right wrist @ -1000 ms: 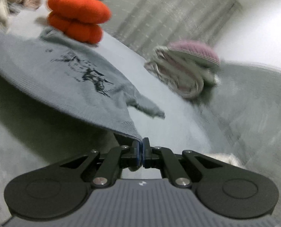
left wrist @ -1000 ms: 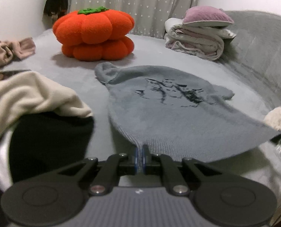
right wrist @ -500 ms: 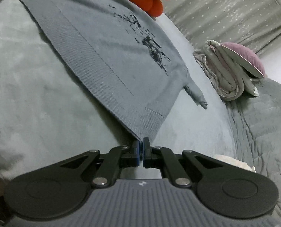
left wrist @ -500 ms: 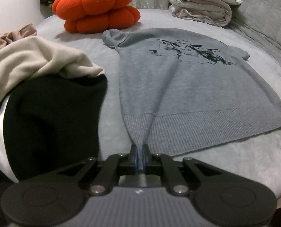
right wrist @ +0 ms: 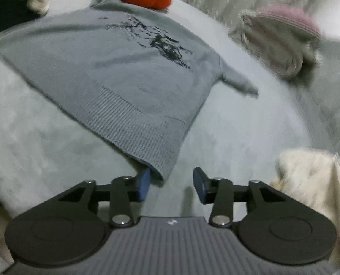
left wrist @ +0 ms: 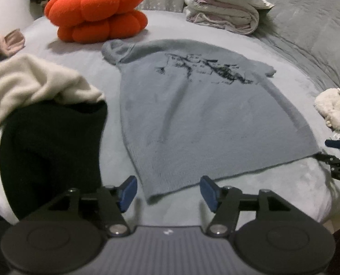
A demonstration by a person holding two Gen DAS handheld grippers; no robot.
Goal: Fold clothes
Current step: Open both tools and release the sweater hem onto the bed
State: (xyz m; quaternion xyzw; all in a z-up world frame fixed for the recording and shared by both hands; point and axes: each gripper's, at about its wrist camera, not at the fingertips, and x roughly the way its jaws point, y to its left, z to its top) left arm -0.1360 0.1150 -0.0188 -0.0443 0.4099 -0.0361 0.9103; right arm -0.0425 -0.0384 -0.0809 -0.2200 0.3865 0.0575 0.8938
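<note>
A grey knit sweater [left wrist: 206, 119] is spread flat on the bed [left wrist: 250, 190], print side up, its long axis running from the ribbed hem at the lower edge of both views up to the collar near the orange pumpkin cushion [left wrist: 96, 11] at the upper left.

The left gripper [left wrist: 167, 191] has just been opening: its fingers [left wrist: 127, 191] now stand well apart, nothing is pressed between them, and the lower left hem corner lies loose on the bed just ahead, between and slightly beyond the tips.

The right gripper [right wrist: 171, 184] has likewise been opening, to a narrower gap. The lower right hem corner droops against its left-hand finger [right wrist: 144, 183], but it is not clamped.

Each hem corner thus lies directly ahead of its own gripper. The sleeves [right wrist: 240, 84] lie far up the frame, so a reach forward along the sweater's sides is judged necessary for the first fold.

A heap of cream and black clothes [left wrist: 39, 105] lies at the left.
</note>
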